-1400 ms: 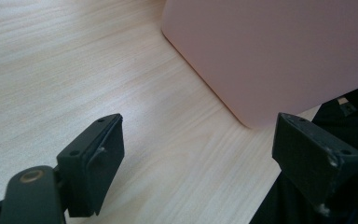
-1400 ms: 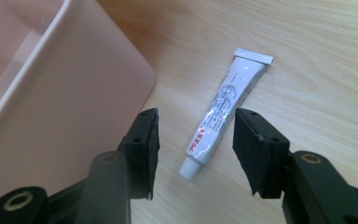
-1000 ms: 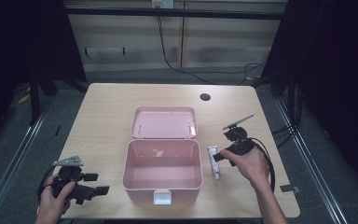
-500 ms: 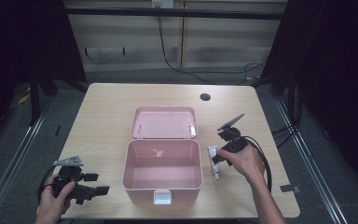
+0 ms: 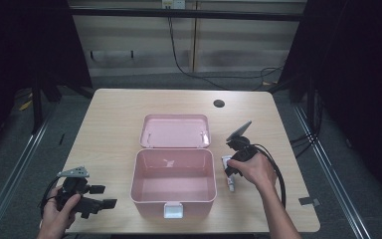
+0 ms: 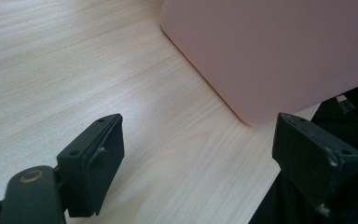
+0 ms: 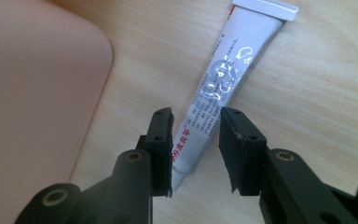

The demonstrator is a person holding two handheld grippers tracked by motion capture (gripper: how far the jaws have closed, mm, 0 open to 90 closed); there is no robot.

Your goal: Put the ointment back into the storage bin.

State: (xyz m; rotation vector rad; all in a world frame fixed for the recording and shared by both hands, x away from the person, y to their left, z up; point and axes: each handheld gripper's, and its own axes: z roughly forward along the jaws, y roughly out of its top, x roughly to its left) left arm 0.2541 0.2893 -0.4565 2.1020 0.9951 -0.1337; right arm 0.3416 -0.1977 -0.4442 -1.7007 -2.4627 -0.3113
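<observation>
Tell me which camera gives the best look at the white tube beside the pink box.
The right gripper view: the white tube lies close up on the table, printing legible, its cap end between the right gripper. The high view shows it small, partly under the hand, right of the pink box.

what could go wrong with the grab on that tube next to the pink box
The right gripper, its jaws just closing, straddles only the cap end of the white tube, and the far pad seems short of it; a grip that near the end may let the tube swing or slip out. The tube lies close beside the pink box, so a jaw could nudge its wall.
</observation>
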